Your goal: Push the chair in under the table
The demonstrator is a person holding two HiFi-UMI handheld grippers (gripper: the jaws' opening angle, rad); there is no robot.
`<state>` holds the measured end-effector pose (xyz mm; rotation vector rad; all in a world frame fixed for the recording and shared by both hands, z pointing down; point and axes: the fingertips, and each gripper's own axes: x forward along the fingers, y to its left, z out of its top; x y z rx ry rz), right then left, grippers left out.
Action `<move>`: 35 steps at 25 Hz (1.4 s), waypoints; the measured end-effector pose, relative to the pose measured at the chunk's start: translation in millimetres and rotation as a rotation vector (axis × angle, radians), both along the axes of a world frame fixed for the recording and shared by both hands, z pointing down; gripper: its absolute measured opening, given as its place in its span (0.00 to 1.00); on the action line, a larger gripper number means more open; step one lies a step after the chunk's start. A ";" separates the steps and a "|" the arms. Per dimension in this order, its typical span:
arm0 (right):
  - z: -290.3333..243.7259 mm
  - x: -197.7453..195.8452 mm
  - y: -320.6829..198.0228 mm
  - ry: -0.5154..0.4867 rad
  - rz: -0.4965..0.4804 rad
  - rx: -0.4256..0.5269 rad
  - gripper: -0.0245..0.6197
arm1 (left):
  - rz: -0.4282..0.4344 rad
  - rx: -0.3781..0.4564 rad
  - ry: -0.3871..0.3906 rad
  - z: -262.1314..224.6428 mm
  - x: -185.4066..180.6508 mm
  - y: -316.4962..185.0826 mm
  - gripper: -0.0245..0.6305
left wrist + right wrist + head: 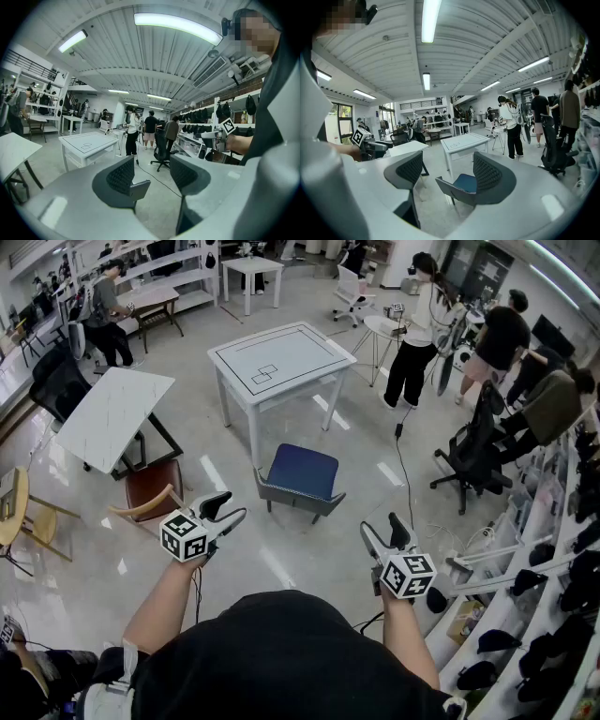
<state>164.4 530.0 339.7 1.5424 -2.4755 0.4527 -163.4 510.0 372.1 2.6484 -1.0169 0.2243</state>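
Fingers spread and empty on my left gripper [225, 509] and right gripper [384, 532], I judge the blue chair [302, 474], standing pulled out just before the white table [281, 357], light and stiff, best pushed at its backrest's top edge.

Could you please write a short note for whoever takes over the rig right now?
Left gripper: jaws open, empty.
Right gripper: jaws open, empty, pointing at the chair.
Chair: blue seat, stands just short of the white table, backrest toward you, neither gripper touching it.
Done: nothing yet.
Left: reach the backrest and push the chair in under the table.
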 end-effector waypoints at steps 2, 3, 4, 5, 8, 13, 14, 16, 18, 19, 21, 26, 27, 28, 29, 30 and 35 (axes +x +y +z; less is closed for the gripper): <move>2.7 -10.7 -3.9 0.001 0.005 -0.004 0.61 | 0.007 0.002 0.011 -0.5 -8.1 -5.1 0.58; 3.6 -16.3 -5.9 0.001 0.007 -0.004 0.61 | 0.011 0.004 0.015 -0.9 -12.3 -7.5 0.58; 4.0 -22.1 -7.7 0.002 0.010 -0.003 0.61 | 0.014 0.007 0.017 -1.3 -16.5 -9.8 0.58; 3.7 -27.8 -9.1 0.001 0.013 0.000 0.61 | 0.018 0.010 0.019 -1.8 -20.7 -11.6 0.58; -0.1 -42.3 -11.1 -0.002 0.029 0.013 0.61 | 0.030 0.014 0.023 -2.6 -32.4 -14.7 0.58; -1.4 -54.2 -11.2 -0.002 0.058 0.012 0.61 | 0.049 0.018 0.030 -5.1 -42.8 -19.2 0.58; -1.7 -54.0 -11.3 -0.004 0.067 0.011 0.61 | 0.051 0.020 0.031 -5.7 -42.9 -21.2 0.58; -2.1 -52.4 -11.3 -0.005 0.085 0.009 0.61 | 0.055 0.021 0.039 -6.6 -41.7 -24.2 0.58; -1.2 -50.2 -11.3 0.002 0.094 0.007 0.61 | 0.062 0.025 0.042 -6.9 -38.8 -25.5 0.58; 0.1 -48.5 -11.6 0.005 0.097 0.006 0.61 | 0.065 0.028 0.042 -7.0 -36.9 -25.8 0.58; 3.8 -44.6 -13.6 0.005 0.104 -0.002 0.60 | 0.068 0.031 0.041 -6.9 -33.2 -27.2 0.58; 17.0 -42.7 -25.0 -0.009 0.098 -0.020 0.60 | 0.067 0.008 0.036 2.5 -26.6 -37.1 0.58; 20.3 -40.7 -28.4 -0.010 0.096 -0.023 0.60 | 0.067 0.005 0.030 5.0 -24.5 -40.1 0.58; 23.3 -37.5 -33.0 -0.013 0.096 -0.026 0.60 | 0.066 0.003 0.025 6.8 -22.1 -44.0 0.58; 26.0 -33.7 -38.5 -0.016 0.096 -0.028 0.60 | 0.063 0.001 0.020 8.0 -19.6 -48.8 0.58; 28.5 -29.5 -44.8 -0.020 0.097 -0.031 0.60 | 0.059 -0.001 0.015 8.6 -17.1 -54.2 0.58; 38.3 -14.2 -86.5 -0.032 0.089 -0.044 0.60 | 0.047 -0.015 0.001 10.0 -2.7 -91.4 0.58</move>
